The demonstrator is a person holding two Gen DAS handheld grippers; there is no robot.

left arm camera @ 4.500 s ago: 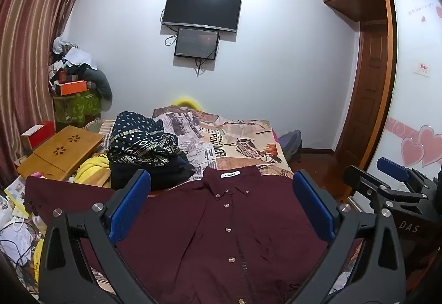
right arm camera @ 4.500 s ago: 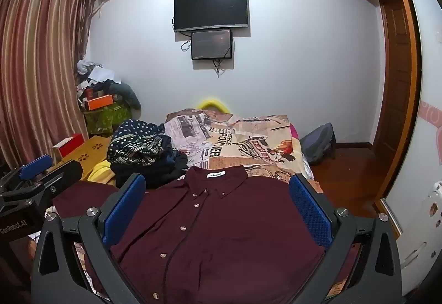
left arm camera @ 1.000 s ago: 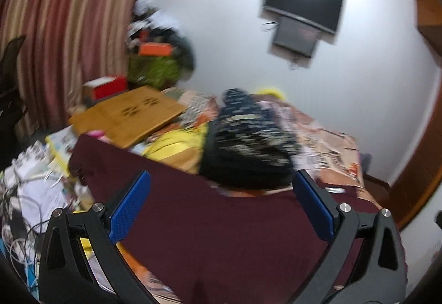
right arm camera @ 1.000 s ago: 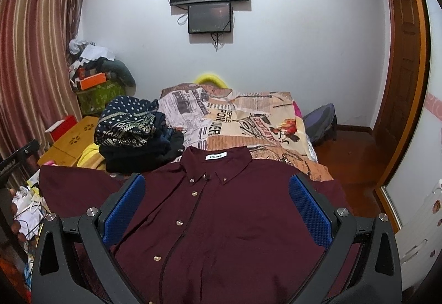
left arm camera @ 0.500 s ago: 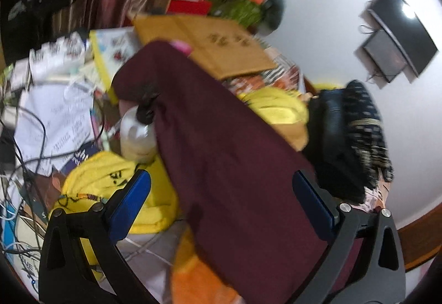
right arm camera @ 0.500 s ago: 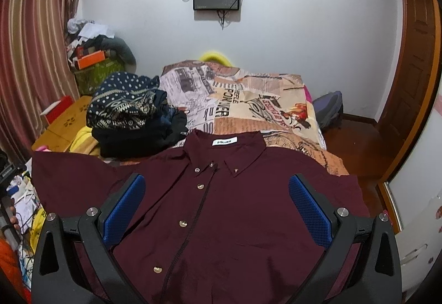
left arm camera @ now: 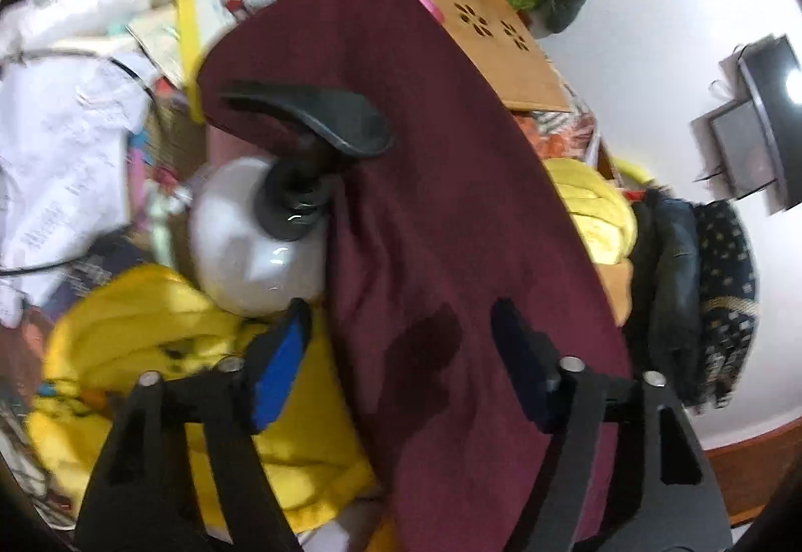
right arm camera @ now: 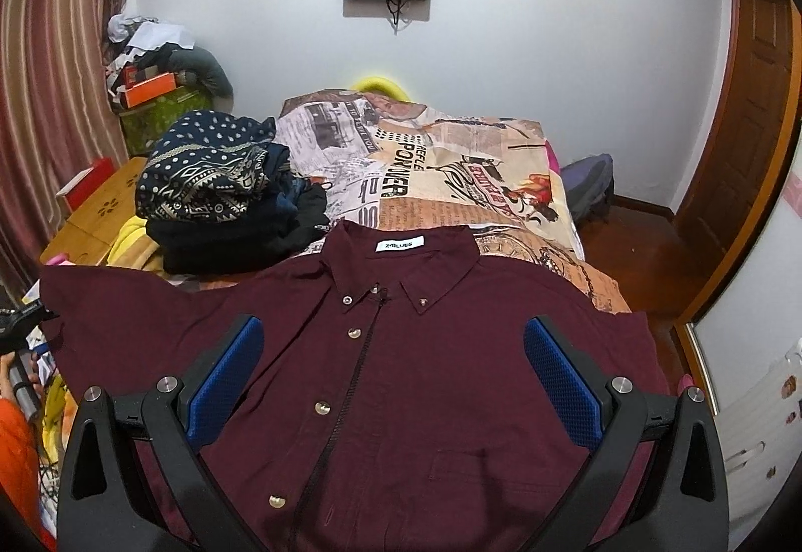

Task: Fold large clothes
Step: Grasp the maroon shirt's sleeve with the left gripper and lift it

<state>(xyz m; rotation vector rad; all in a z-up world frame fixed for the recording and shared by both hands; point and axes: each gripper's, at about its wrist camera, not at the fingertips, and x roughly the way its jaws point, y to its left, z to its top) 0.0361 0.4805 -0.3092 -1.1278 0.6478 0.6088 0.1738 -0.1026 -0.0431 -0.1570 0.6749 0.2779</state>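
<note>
Shirt (right arm camera: pixel 401 376): one, five buttons showing; left gripper (left arm camera: pixel 401 366) jaws closing around its sleeve, right gripper (right arm camera: pixel 396 381) jaws released.

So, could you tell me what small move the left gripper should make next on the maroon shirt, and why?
Probably finish closing the left gripper on the sleeve of the maroon button-up shirt. Its jaws are closing with sleeve cloth between the blue pads but not yet pinched. The sleeve hangs off the bed edge beside a white pump bottle, so it needs a grip before folding inward.
</note>
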